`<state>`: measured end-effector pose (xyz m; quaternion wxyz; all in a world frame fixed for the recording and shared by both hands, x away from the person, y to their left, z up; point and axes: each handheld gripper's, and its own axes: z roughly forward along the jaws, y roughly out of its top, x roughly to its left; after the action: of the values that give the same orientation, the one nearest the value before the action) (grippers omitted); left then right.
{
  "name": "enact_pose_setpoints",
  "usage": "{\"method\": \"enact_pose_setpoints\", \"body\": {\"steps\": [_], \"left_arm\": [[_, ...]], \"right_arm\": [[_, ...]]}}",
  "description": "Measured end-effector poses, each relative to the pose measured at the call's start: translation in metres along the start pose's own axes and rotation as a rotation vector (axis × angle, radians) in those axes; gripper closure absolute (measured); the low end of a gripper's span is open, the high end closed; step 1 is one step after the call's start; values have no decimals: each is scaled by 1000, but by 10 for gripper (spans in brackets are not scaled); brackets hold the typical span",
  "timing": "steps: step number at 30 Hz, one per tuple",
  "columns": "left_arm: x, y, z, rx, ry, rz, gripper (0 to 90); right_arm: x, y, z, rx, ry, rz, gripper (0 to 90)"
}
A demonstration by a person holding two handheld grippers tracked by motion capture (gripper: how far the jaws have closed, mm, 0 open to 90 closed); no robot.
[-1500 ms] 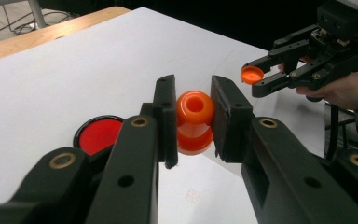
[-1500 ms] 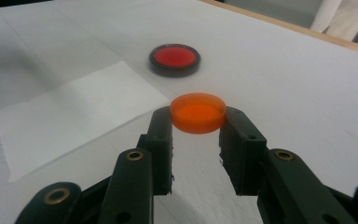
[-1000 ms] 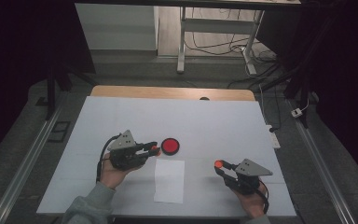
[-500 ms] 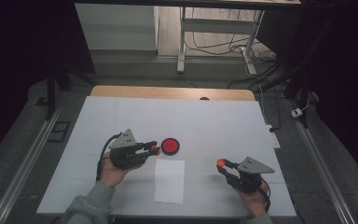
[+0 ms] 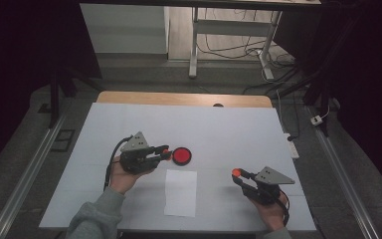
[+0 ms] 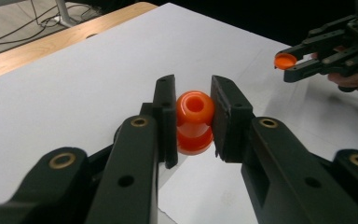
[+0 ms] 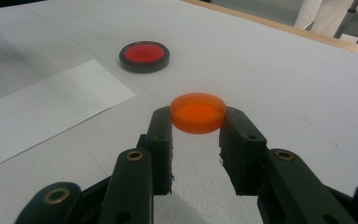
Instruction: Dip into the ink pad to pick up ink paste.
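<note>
My left gripper (image 6: pixel 193 116) is clamped on a small orange bottle (image 6: pixel 194 122) held over the middle of the table (image 5: pixel 238 124), just beside a red dish (image 5: pixel 181 156). My right gripper (image 7: pixel 196 123) pinches the orange cap (image 7: pixel 198 112) near the table's front right corner, well apart from the bottle.

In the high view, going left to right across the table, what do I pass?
Left gripper shut on an orange bottle → red dish → paper sheet → orange cap in the right gripper.
</note>
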<state>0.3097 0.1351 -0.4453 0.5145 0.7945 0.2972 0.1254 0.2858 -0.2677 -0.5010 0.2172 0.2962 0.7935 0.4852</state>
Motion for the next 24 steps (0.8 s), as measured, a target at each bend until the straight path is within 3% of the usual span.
{"method": "enact_pose_setpoints", "body": {"steps": [16,24], "left_arm": [[10,9,28,64,-4,-2,725],[17,8,39,88,18,-12,725]], "right_arm": [[-2,0,0,-5,-4,9,648],[-2,0,0,-8,-5,11,648]]}}
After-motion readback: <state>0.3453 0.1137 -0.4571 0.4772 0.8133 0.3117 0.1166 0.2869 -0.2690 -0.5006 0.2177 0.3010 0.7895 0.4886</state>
